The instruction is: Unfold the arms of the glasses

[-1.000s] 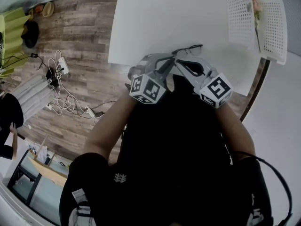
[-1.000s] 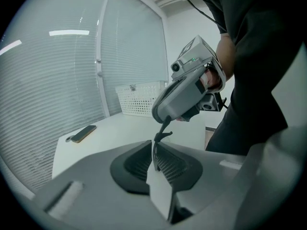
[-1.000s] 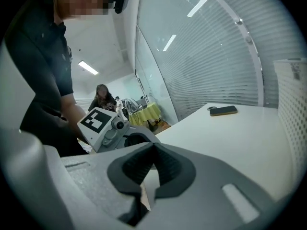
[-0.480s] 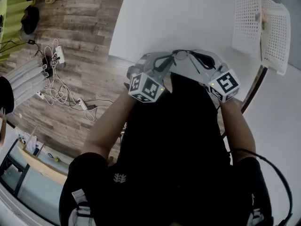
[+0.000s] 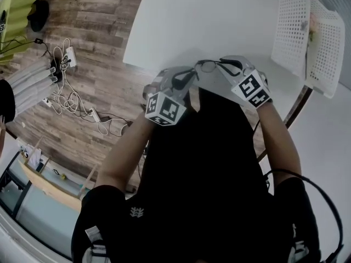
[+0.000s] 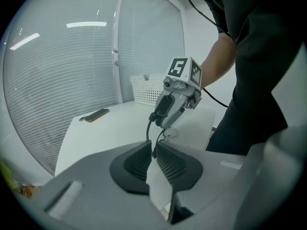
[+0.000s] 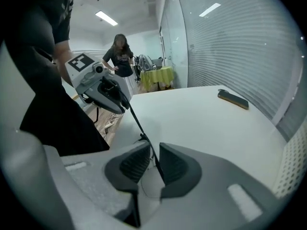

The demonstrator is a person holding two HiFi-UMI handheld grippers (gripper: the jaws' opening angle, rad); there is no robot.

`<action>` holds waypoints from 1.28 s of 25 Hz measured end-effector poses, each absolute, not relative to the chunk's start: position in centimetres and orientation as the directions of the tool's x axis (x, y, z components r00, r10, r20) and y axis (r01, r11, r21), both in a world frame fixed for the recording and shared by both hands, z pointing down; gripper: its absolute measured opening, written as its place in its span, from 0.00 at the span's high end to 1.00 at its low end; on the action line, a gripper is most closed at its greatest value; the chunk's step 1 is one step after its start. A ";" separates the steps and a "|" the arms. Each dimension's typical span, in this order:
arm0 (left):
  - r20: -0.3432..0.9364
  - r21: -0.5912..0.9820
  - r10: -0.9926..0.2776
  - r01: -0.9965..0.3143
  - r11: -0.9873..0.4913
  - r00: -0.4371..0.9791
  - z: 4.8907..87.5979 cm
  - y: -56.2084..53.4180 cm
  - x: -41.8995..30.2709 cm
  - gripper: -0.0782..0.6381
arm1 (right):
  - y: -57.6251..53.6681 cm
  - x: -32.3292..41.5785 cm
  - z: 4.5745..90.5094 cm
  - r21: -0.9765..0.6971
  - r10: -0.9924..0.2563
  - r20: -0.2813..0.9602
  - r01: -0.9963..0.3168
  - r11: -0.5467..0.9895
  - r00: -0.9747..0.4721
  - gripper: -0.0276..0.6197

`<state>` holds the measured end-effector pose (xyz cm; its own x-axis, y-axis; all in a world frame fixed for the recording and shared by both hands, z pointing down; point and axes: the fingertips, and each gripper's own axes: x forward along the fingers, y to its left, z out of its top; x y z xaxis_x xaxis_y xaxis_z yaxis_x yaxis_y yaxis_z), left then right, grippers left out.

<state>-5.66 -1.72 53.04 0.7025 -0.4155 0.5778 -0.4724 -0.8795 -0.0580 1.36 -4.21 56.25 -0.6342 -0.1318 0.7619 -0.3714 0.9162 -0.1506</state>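
Thin black-framed glasses (image 5: 211, 66) hang in the air between my two grippers, over the near edge of the white table (image 5: 192, 21). My left gripper (image 5: 178, 83) is shut on the end of one slim black arm (image 6: 149, 128), which runs from its pads up toward the right gripper (image 6: 163, 110). A lens (image 6: 169, 133) shows just beyond the left jaws. My right gripper (image 7: 153, 161) is shut on the glasses near the frame, with the black arm (image 7: 139, 123) rising from between its pads to the left gripper (image 7: 112, 96).
A white perforated basket (image 5: 307, 37) stands at the table's right end. A dark phone (image 7: 233, 99) lies farther out on the table. Cables and a power strip (image 5: 71, 86) lie on the wooden floor to the left. Another person (image 7: 120, 56) stands far off.
My right gripper has sunk and rolled, so its marker cube now faces up close beside the glasses. The left gripper has barely shifted. Both still grip the glasses.
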 end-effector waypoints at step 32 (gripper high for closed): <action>0.604 -0.033 -0.440 -0.530 -0.847 0.664 53.7 -0.7 -4.2 0.84 | -4.4 2.0 59.5 -0.080 -0.060 0.852 -0.243 0.967 -0.520 0.87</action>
<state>-4.16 -0.67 53.72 0.6643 -0.4397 0.6045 -0.5304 -0.8471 -0.0333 1.98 -4.38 59.53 -0.5200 -0.0601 0.8520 -0.2425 0.9669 -0.0798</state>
